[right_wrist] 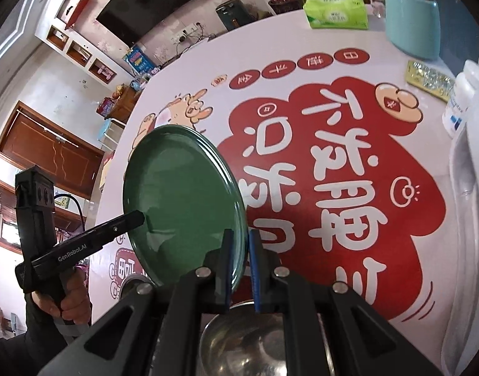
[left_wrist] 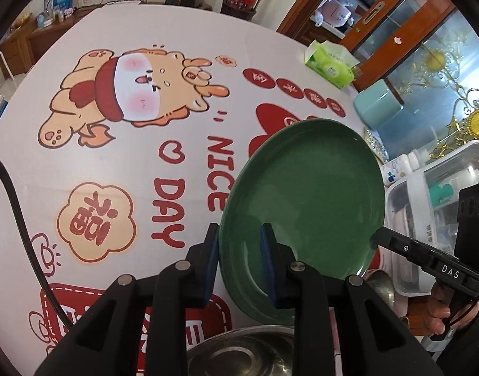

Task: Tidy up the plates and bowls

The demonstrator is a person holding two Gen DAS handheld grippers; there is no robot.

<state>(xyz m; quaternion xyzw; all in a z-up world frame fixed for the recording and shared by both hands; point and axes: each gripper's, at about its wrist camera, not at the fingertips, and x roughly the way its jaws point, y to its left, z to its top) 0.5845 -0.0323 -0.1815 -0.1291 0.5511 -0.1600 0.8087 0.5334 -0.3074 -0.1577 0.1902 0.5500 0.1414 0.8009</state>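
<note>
Green plate (left_wrist: 305, 194) clamped by opposite rims between both grippers' jaws, above the table (left_wrist: 176, 40).

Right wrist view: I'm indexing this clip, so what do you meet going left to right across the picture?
Left gripper → green plate → right gripper, shut on the plate's rim → red cartoon print on the tablecloth → white bottle.

Plate (left_wrist: 305, 200) above bowl (left_wrist: 249, 354), over table (left_wrist: 114, 163)
</note>
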